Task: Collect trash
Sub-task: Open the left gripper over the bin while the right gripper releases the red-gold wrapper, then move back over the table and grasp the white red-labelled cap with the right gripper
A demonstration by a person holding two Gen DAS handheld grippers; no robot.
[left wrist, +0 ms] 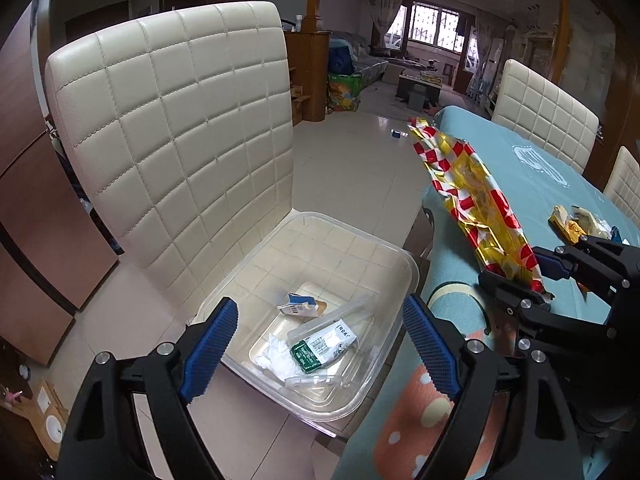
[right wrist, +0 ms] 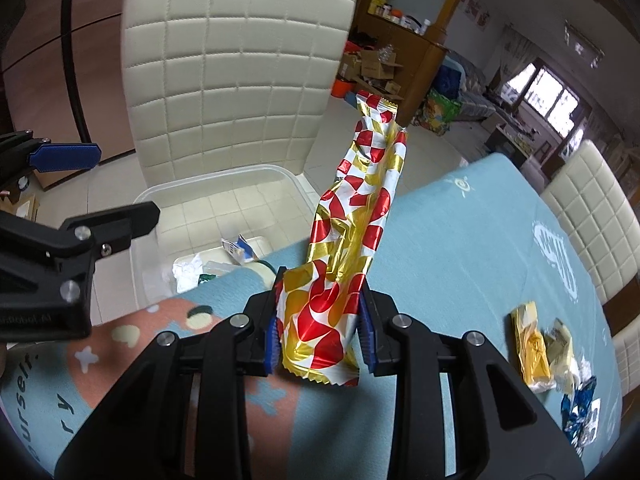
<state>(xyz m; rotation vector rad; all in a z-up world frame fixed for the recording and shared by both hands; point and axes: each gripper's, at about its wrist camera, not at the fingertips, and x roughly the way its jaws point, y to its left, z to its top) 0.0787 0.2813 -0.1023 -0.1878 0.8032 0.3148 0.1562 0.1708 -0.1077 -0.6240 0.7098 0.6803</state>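
A cream quilted chair [left wrist: 172, 132] stands beside the left edge of a surface covered by a light blue patterned tablecloth [right wrist: 460, 240]. Two more cream chairs [left wrist: 548, 112] line the cloth's far right edge. Beyond lie a pale tiled floor [left wrist: 360, 152], wooden cabinets and a barred window [left wrist: 434, 26].

Readable text: v. little
Tablecloth [right wrist: 460, 240] print shows "ourself" and a lone "y", bottom-left edge; green packet [left wrist: 310, 356] lettering prob. Chinese, illegible.
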